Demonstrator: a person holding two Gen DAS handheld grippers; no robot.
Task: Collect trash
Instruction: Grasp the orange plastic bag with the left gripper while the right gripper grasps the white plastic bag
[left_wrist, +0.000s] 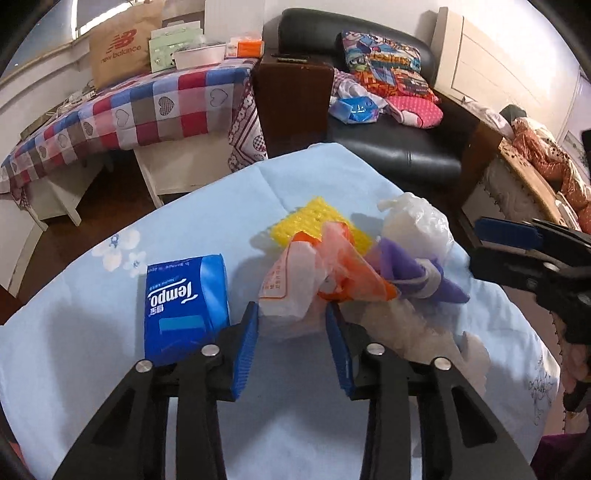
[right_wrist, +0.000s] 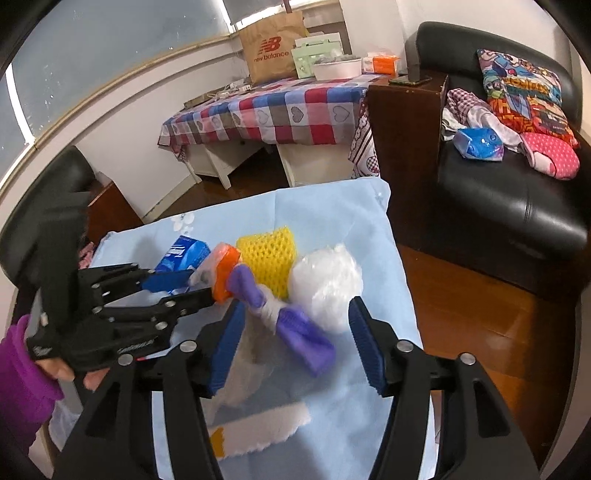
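Left wrist view: left gripper (left_wrist: 291, 314) half-open around orange wrapper (left_wrist: 332, 269); right gripper (right_wrist: 295, 314) at 3 o'clock, wide apart, empty.

One blue Tempo tissue pack (left_wrist: 184, 306) at nine o'clock, one yellow foam mesh sleeve (left_wrist: 317, 221) at twelve, one orange-and-white plastic wrapper (left_wrist: 317, 273), one purple wrapper (left_wrist: 413, 273), one crumpled clear plastic bag (left_wrist: 417, 221) at two, two black grippers with blue pads counted, left (left_wrist: 291, 321), right (right_wrist: 295, 321).

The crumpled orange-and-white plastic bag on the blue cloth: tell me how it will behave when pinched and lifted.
The plastic bag looks thin and wrinkled, so it will probably go limp and dangle. It seems nearly empty, so likely very light. Its glossy film may slip between the left gripper pads unless several folds are caught.
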